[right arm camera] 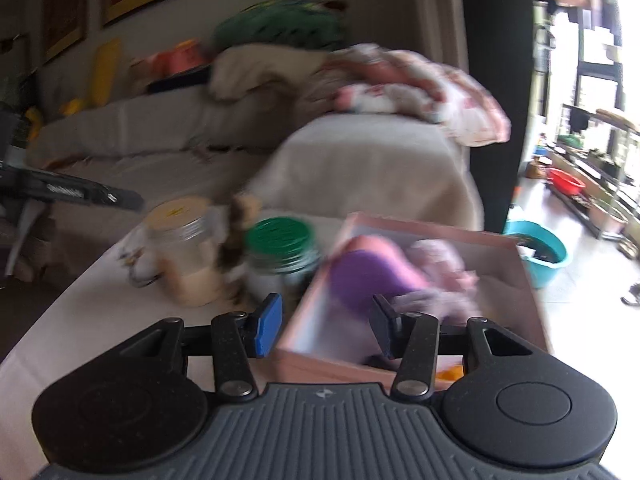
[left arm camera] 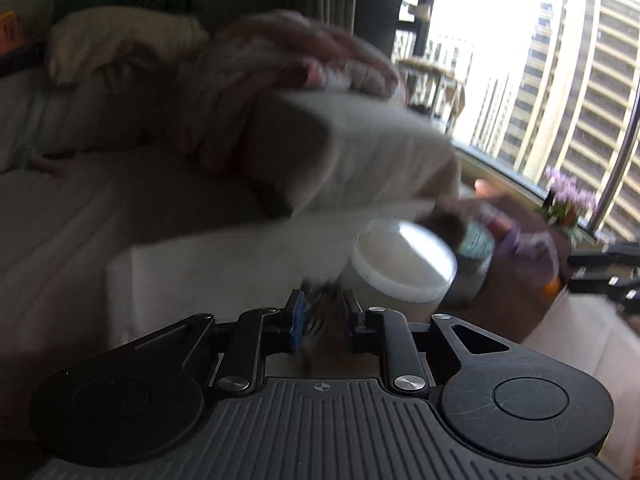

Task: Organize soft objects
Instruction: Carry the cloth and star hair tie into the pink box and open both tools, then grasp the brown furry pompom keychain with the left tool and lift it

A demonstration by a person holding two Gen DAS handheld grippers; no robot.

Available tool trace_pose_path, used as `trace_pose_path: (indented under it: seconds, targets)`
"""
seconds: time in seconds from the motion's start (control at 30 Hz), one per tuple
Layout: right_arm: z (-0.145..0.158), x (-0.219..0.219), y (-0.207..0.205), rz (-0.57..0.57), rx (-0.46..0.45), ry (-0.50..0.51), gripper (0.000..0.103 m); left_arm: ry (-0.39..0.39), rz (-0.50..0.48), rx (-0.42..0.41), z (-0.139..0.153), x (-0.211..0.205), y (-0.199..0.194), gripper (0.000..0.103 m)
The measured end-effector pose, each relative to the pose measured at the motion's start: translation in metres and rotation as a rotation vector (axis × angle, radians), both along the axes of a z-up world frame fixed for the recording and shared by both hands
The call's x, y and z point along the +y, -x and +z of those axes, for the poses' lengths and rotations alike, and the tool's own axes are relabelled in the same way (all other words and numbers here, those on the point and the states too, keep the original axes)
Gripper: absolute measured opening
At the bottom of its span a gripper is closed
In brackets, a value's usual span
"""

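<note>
Left tool (left arm camera: 323, 316) clamped on striped furry toy (left arm camera: 320, 300), right tool (right arm camera: 326, 322) apart, nothing between – carry over pink box (right arm camera: 516, 276), clear of jars, release low

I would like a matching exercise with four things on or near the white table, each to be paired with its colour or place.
Things:
1. jar lid
2. pink box
3. plastic basin
4. purple soft item

Descriptions:
A. on the floor, teal
B. lying inside the box
C. green
D. on the table, right of the jars

Pairs: 1-C, 2-D, 3-A, 4-B
</note>
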State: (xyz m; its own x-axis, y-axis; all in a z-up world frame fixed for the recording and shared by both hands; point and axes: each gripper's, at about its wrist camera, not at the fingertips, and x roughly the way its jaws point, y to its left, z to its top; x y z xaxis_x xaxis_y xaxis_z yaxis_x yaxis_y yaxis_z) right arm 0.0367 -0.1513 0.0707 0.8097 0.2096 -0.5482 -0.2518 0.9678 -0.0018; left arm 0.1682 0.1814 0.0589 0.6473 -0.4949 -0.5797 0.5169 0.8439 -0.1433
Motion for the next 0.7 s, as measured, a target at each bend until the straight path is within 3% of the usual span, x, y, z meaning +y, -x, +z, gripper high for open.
trace_pose_path:
  seconds: [0.1,0.23,0.43,0.57,0.7]
  targets:
    - [-0.011,0.025,-0.001,0.055,0.039,0.051,0.048,-0.072,-0.04,0.008,-0.023,-0.004,0.005,0.021]
    - [-0.02,0.048,0.002,0.087,0.035,0.125,0.056,-0.086,-0.029,0.035,-0.039,-0.015,-0.007,0.021]
    - [-0.019,0.058,0.005,0.12,0.056,0.147,0.056,-0.19,-0.036,0.008,-0.056,-0.03,-0.022,0.023]
    - [-0.016,0.06,0.005,0.123,0.052,0.159,0.056,-0.187,-0.02,-0.011,-0.06,-0.04,-0.034,0.023]
    - [-0.006,0.062,-0.003,0.096,0.043,0.165,0.056,-0.2,-0.002,-0.01,-0.059,-0.045,-0.042,0.013]
